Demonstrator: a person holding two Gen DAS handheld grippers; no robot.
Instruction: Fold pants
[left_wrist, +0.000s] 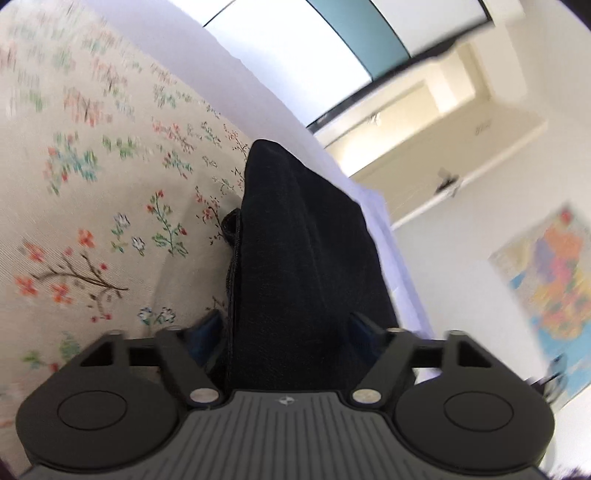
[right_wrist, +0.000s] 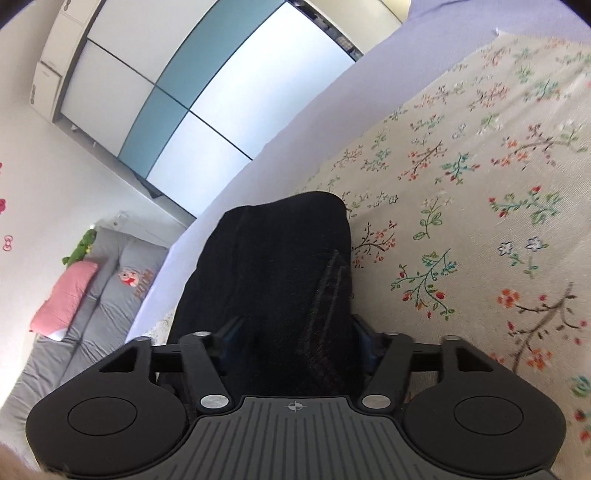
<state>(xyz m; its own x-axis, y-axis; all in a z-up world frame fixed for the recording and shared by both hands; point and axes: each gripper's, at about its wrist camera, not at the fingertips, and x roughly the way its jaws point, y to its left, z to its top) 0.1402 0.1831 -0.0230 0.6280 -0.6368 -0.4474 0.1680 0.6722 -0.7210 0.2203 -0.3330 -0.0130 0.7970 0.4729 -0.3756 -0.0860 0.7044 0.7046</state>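
Dark navy pants (left_wrist: 295, 258) fill the middle of the left wrist view, held up over a floral bedspread (left_wrist: 92, 184). My left gripper (left_wrist: 288, 328) is shut on the pants; the cloth hides most of its blue-padded fingers. In the right wrist view the same pants (right_wrist: 273, 273) rise in a dark bundle with a stitched seam showing. My right gripper (right_wrist: 295, 332) is shut on the pants, its fingers mostly buried in the fabric. Both views are tilted and blurred at the edges.
The beige floral bedspread (right_wrist: 461, 184) lies over a lilac sheet (right_wrist: 295, 129). A wardrobe with white and teal panels (right_wrist: 177, 92) stands beyond. A grey mattress with a pink pillow (right_wrist: 66, 295) lies at the left. A colourful map (left_wrist: 554, 280) hangs on the wall.
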